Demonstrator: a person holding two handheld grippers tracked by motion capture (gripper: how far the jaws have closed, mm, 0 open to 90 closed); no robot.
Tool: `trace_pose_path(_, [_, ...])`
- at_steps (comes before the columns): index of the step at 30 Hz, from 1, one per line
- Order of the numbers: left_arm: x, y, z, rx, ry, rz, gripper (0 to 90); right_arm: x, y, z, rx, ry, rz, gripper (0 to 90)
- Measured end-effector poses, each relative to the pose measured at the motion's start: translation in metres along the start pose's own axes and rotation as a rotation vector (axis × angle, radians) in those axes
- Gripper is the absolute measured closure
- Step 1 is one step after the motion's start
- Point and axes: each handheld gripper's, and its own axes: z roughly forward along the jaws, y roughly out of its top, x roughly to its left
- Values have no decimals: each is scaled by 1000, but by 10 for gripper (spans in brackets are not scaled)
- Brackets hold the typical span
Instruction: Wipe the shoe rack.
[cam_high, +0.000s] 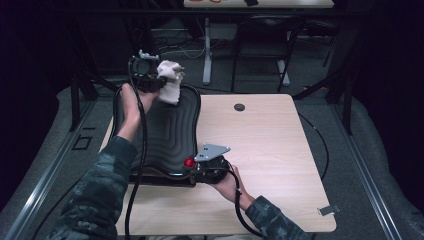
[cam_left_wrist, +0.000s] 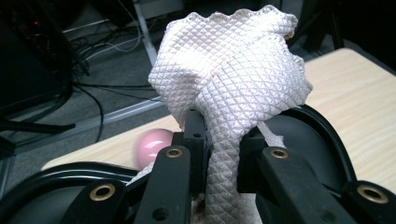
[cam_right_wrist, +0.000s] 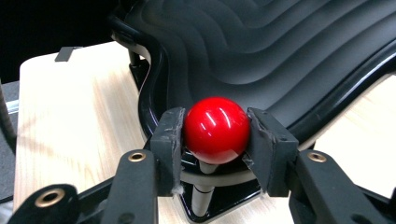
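In the high view, a black ridged tray (cam_high: 170, 131) sits on the left part of a light wooden table (cam_high: 270, 150). The left gripper (cam_high: 152, 80) is at the far end of this tray and holds a white cloth (cam_high: 170, 82), which hangs bunched down to the far part of the tray. The right gripper (cam_high: 197, 167) is at the near right corner of the tray, and a red ball knob (cam_high: 189, 162) shows at its tip. A small dark round hole (cam_high: 239, 107) is in the table top, well apart from both grippers.

In the left gripper view, the 2 black jaws are closed tightly on the white cloth (cam_left_wrist: 229, 84); the quilted fabric is squeezed between the pads (cam_left_wrist: 196, 135) and rises in a loose bundle above them. A pink ball (cam_left_wrist: 154, 147) is seen just behind the left jaw, near the table edge. The curved black rim of the tray (cam_left_wrist: 327, 135) passes on the right side.

In the right gripper view, the 2 jaws are closed on the red ball knob (cam_right_wrist: 215, 129), with 1 pad (cam_right_wrist: 169, 140) touching each side of it. The knob stands on a thin pale stem (cam_right_wrist: 201, 196) at the edge of the tray (cam_right_wrist: 280, 46), whose ridged surface is behind it. The wooden table (cam_right_wrist: 70, 116) lies on the left.
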Motion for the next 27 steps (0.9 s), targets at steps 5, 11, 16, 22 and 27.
trace_pose_path(5, [-5, -4, 12, 12, 28, -3, 790, 0, -1, 0, 1, -1, -2, 597])
trace_pose_path(11, [-7, -9, 25, 33, 66, -13, 790, 0, -1, 0, -7, 9, 3, 599])
trace_pose_path(16, [-4, -12, 29, 27, 67, -37, 789, 0, -2, 0, -6, 6, -2, 599])
trace_pose_path(22, [-4, -8, 31, 32, 51, -38, 789, 0, -1, 0, -5, 8, -1, 599])
trace_pose_path(27, [-7, -2, 34, 40, 28, -33, 788, 0, -1, 0, -4, 7, 0, 599])
